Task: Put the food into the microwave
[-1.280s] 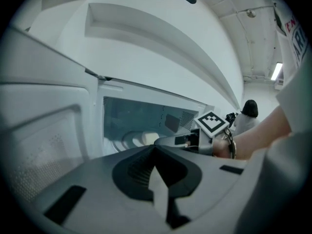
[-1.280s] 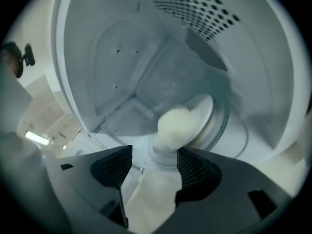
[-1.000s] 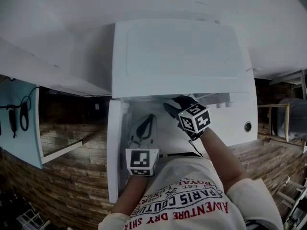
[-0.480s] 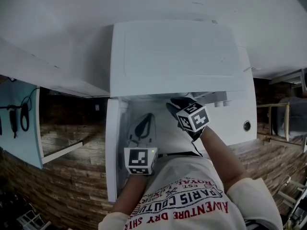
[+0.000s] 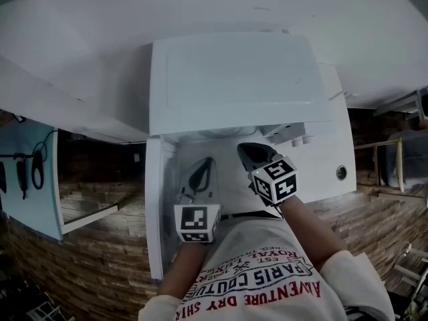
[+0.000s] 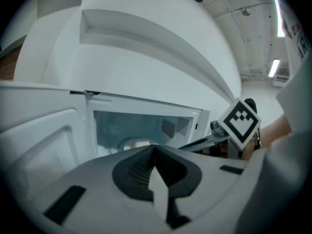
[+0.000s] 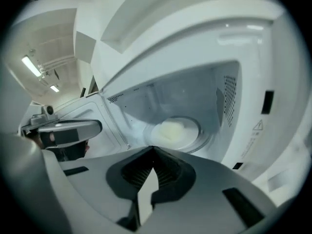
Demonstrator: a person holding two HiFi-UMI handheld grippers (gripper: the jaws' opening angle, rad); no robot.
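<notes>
Two grippers face the open microwave, the left gripper and the right gripper. We see each pair of jaws pressed together with nothing between them. The pale food sits inside on the turntable (one o'clock from our right jaw tips).

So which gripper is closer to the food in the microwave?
Right. The right gripper is at the microwave's opening, just before the food; the left gripper sits farther back, by the door.
</notes>
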